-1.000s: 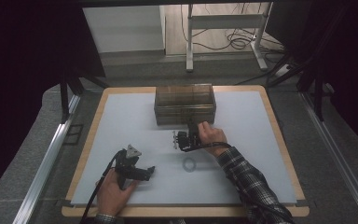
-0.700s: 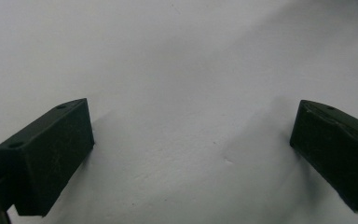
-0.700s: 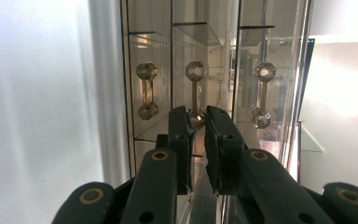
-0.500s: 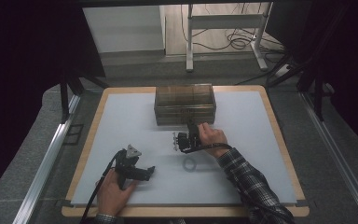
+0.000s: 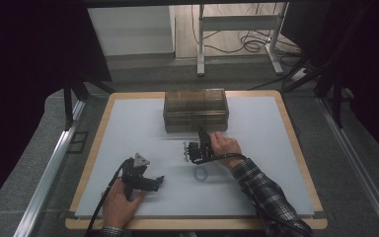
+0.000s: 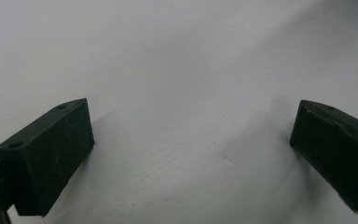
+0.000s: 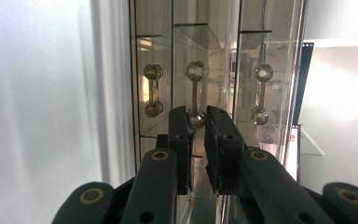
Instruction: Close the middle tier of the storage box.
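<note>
A clear acrylic drawer box (image 5: 195, 109) stands at the back middle of the white table (image 5: 128, 128). Its front (image 7: 214, 42) carries three faceted handles. My right gripper (image 5: 200, 137) sits just in front of the box, held by a hand in a plaid sleeve. In the right gripper view this gripper (image 7: 199, 126) has its jaws closed to a narrow gap on the lower knob of the middle handle (image 7: 196, 93). My left gripper (image 5: 159, 181) lies on the table at the front left. In the left gripper view that gripper (image 6: 191, 149) stands wide open over bare white surface.
A small clear ring (image 5: 201, 173) lies on the table just in front of the right hand. The table has a wooden rim (image 5: 296, 143). A metal rail (image 5: 49, 168) runs along the left side, and a desk frame with cables (image 5: 237, 29) stands behind.
</note>
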`<state>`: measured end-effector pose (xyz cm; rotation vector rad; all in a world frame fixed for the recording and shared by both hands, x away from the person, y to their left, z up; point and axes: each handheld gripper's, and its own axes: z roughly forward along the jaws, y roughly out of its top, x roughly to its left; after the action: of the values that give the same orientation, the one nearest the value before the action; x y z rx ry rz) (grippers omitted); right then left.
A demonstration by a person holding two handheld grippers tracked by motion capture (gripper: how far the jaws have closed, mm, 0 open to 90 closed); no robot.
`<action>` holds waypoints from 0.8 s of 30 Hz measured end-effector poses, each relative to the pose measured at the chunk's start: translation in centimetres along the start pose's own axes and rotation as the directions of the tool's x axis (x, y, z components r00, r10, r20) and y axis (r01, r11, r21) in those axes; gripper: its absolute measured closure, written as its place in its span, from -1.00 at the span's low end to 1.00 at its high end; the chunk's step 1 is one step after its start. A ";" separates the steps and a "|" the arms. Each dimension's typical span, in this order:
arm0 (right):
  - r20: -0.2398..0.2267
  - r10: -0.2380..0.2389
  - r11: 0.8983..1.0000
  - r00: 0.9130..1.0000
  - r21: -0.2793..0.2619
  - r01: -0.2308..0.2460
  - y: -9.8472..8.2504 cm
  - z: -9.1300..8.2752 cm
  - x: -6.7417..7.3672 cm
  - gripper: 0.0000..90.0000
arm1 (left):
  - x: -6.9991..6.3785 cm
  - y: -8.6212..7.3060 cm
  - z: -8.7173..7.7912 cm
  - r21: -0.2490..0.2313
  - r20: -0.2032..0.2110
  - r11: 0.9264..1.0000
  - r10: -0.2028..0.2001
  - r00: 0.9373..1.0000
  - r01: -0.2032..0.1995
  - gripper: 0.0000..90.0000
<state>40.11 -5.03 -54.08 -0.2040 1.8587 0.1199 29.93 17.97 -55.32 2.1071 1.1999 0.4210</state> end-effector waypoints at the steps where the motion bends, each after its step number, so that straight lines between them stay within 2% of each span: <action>1: -0.004 0.001 1.000 1.000 -0.007 -0.001 0.0 -0.1 0.0 0.77 | 0.0 0.0 0.0 0.000 0.000 1.000 0.000 1.000 0.000 -1.00; 9: 0.008 -0.006 1.000 1.000 -0.010 0.006 0.0 -0.3 0.2 0.76 | 0.0 0.0 0.0 0.000 0.000 1.000 0.000 1.000 0.000 -1.00; 16: -0.002 -0.015 1.000 1.000 -0.010 0.015 -0.1 -0.3 0.2 0.73 | 0.0 0.0 0.0 0.000 0.000 1.000 0.000 1.000 0.000 -1.00; 18: 0.007 -0.009 1.000 1.000 -0.014 0.009 -0.1 -0.4 0.2 0.68 | 0.0 0.0 0.0 0.000 0.000 1.000 0.000 1.000 0.000 -1.00; 24: -0.010 0.004 1.000 1.000 -0.025 -0.005 -0.1 -0.8 0.0 0.65 | 0.0 0.0 0.0 0.000 0.000 1.000 0.000 1.000 0.000 -1.00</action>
<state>39.40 -5.31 -53.82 -0.2183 1.8685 0.1459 29.93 17.97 -55.32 2.1071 1.2002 0.4208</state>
